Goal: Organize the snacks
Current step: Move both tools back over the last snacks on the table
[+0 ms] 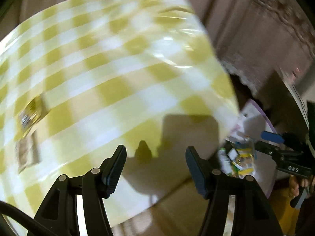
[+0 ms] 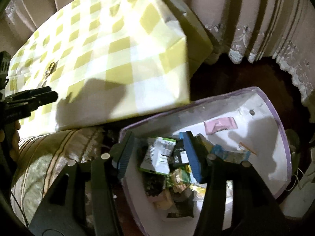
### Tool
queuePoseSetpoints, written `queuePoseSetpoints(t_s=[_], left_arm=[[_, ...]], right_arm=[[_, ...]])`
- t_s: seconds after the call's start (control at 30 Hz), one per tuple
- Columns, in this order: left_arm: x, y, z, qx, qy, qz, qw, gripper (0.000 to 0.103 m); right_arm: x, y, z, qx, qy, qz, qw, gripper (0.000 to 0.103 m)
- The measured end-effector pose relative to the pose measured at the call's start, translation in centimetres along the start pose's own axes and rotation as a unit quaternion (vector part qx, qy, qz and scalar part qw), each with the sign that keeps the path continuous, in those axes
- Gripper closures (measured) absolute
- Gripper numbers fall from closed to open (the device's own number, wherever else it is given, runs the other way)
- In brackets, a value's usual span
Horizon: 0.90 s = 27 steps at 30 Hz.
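Observation:
A white bin with a purple rim (image 2: 279, 122) stands on the floor beside the table and holds several snack packets (image 2: 159, 155). My right gripper (image 2: 155, 151) is open and empty, just above the bin's packets. My left gripper (image 1: 155, 157) is open and empty above the checked tablecloth (image 1: 118, 68). A gold-wrapped snack (image 1: 31, 114) lies on the cloth at the left; it also shows in the right wrist view (image 2: 50, 68). The left wrist view is blurred. The right gripper (image 1: 275, 143) and the bin's packets (image 1: 240, 161) show at its right edge.
Beige curtains (image 2: 246, 15) hang behind the table. A striped cushion (image 2: 49, 151) lies below the table's front edge, left of the bin. The left gripper (image 2: 39, 96) shows at the left edge of the right wrist view.

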State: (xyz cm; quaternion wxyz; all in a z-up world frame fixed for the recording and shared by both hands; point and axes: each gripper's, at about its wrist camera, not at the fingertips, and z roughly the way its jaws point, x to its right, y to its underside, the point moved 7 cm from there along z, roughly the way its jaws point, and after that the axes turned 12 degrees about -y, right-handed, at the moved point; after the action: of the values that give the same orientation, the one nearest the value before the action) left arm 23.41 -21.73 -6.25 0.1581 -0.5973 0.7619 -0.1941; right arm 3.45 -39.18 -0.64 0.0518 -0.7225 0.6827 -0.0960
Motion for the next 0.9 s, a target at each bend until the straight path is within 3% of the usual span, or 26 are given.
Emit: queuePoseSetpoints(t_s=[0.13,0.3,0.47,0.53,0.67,0.8,0.9], left_arm=[[-6.0,1.3,0.5,-0.022,-0.022,-0.091,0.9954,0.037],[-12.8,3.0,0.5,-0.033,-0.049,-0.197,0.9787,0.036],[-17.1,4.7,0.0,-0.037,-0.087,-0.241,0.9658,0.036],[-17.9,5.2,0.2,-0.041,-0.091,-0.252,0.9626,0.036],[-18.6,5.8,0.6,-0.048,-0.085,-0.285,0.9536,0.036],[-19.7,6.3,0.1,-0.042,-0.094,-0.303,0.9474,0.036],[-20.5,6.2,0.5,-0.043,-0.094,-0.323,0.9409,0.036]], right_arm=[[-1.4,-0.3,0.6,-0.007,-0.004,-0.011,1.000,0.046],[-3.0,-0.9,1.4,-0.040,0.004,-0.024,0.999,0.045],[-4.9,-1.8,1.9,-0.055,-0.007,-0.048,0.997,0.044],[-5.3,-2.1,1.8,-0.043,-0.006,-0.054,0.998,0.042],[-6.0,-2.5,2.0,-0.069,-0.013,-0.041,0.997,0.042],[-7.8,-4.1,1.5,-0.057,-0.020,-0.072,0.996,0.040],[-8.7,-5.1,1.4,-0.031,-0.016,-0.089,0.995,0.033]])
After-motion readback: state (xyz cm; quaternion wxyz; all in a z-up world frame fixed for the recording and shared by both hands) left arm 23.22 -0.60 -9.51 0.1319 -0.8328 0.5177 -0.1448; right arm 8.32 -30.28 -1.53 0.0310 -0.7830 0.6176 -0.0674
